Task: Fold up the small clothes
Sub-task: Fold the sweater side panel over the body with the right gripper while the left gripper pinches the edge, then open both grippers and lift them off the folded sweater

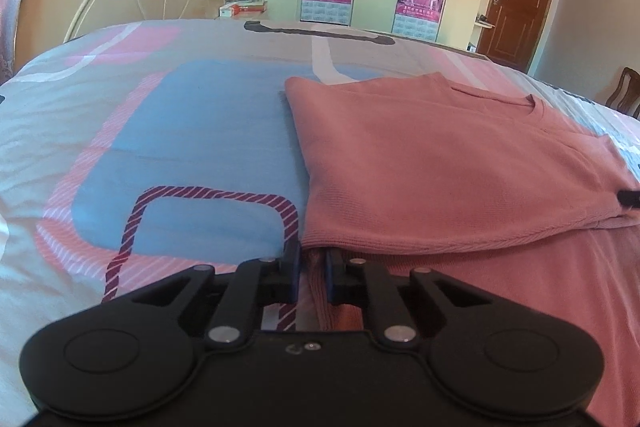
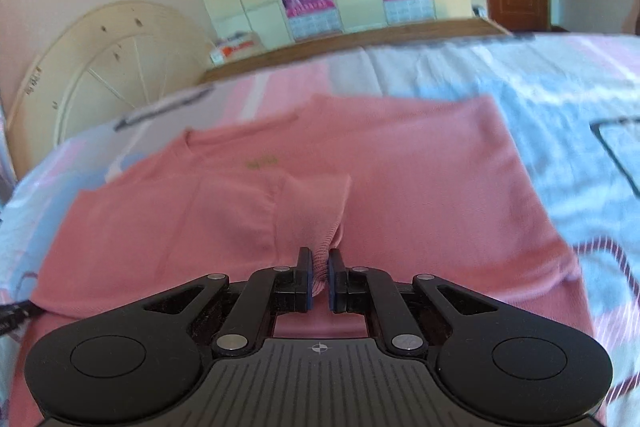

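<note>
My left gripper (image 1: 312, 273) and right gripper (image 2: 320, 277) each pinch the pink sweater (image 1: 440, 163); uneven lifting could undo its 1 fold.

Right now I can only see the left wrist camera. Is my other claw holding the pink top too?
Observer: Yes. The right claw is shut on a bunched-up fold of the pink top.
Operator: Is there a picture on the top?
Observer: Only a small yellow-green mark below the neckline, too blurred to read.
Operator: What's past the top on that side?
Observer: The bed cover, with a dark outlined shape printed on it.
</note>
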The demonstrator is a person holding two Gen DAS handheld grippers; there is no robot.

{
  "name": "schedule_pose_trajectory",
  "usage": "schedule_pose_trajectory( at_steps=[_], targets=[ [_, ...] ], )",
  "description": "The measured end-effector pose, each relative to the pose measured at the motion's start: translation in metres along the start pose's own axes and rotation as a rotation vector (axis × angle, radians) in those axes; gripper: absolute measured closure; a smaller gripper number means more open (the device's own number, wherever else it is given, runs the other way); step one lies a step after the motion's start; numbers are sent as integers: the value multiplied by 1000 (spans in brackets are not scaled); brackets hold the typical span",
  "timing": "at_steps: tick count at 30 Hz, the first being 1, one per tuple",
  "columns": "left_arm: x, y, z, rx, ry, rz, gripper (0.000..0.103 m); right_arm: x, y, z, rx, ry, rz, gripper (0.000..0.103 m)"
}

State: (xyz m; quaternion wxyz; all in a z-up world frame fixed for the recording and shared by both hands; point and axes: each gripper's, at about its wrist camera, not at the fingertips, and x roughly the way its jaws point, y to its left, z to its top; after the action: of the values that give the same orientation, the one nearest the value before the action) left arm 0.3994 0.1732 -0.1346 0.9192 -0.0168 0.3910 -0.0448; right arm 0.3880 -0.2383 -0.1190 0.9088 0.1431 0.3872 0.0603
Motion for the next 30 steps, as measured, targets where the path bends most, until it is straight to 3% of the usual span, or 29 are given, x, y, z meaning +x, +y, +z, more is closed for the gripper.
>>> schedule_pose_trajectory(
  at_steps=[2, 3, 4, 5, 7, 10, 12, 14, 17, 20, 23, 25, 28, 30],
  targets=[
    [-3, 5, 2, 15, 24, -27, 84, 3, -6, -3, 26, 12, -7, 96],
    [-8, 10, 3, -5, 29, -32, 71, 0, -6, -2, 35, 9, -14, 96],
    [-17, 16, 4, -33, 11, -20, 50, -4, -4, 1, 25, 3, -52, 96],
    [-28, 19, 4, -43, -33, -15, 47, -12, -1, 3, 1, -23, -113, 95],
    [-41, 18, 9, -45, -95, -35, 52, -28, 4, 8, -23, -85, -104, 95],
    [-35, 1, 19, -47, -131, -122, 55, -26, 18, 10, -58, -79, -22, 95],
    [-12, -16, 22, -20, -74, -145, 51, -11, 30, 7, -105, -38, 16, 95],
    [18, -25, 17, 7, 43, -124, 52, 11, 29, 1, -118, 46, -36, 96],
    [14, -28, 24, 16, 21, -127, 49, 6, 23, 7, -83, 46, -30, 96],
    [22, -22, 35, -42, -10, -147, 48, 0, 30, 19, -109, -19, -18, 95],
    [45, -29, 47, -35, 6, -143, 47, 21, 45, 28, -123, 1, 28, 95],
    [51, -32, 54, -12, 14, -132, 48, 45, 54, 26, -162, 67, 0, 96],
    [49, -23, 62, -17, 5, -152, 48, 42, 57, 33, -154, 44, -5, 95],
    [63, -19, 69, -21, 24, -163, 48, 44, 61, 41, -113, 22, 35, 95]
  ],
)
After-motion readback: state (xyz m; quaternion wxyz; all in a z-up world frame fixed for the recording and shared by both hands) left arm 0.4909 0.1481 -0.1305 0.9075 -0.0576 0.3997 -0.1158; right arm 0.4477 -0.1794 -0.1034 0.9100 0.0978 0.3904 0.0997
